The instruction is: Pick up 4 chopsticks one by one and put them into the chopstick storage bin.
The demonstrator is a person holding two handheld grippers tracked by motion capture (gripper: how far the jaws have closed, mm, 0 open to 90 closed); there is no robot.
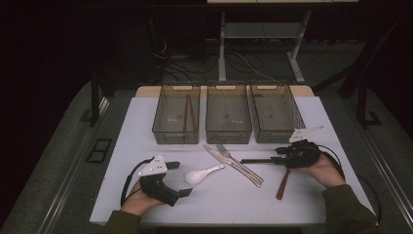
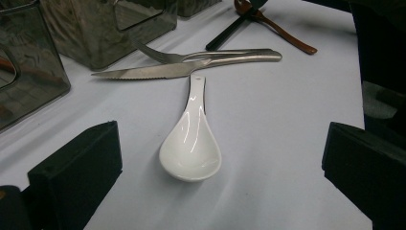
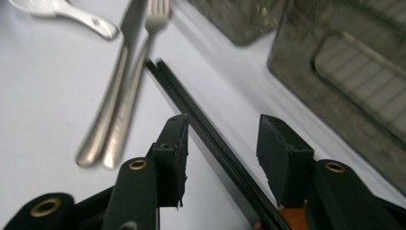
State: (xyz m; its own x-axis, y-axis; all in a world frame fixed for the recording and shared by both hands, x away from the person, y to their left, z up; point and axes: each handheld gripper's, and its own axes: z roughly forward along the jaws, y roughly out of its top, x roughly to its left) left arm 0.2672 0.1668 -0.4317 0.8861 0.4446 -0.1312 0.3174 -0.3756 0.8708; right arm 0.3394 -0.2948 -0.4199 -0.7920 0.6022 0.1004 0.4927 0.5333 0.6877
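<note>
Lying open between the white spoon and the near table edge. Blocking the middle: knife and fork lying side by side, black chopsticks just beside them. Walling off the far side: three bins standing close together.

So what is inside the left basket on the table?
The left basket holds a pair of brown chopsticks lying along its floor. Its dark walls hide the near corners, so anything small there cannot be made out.
</note>
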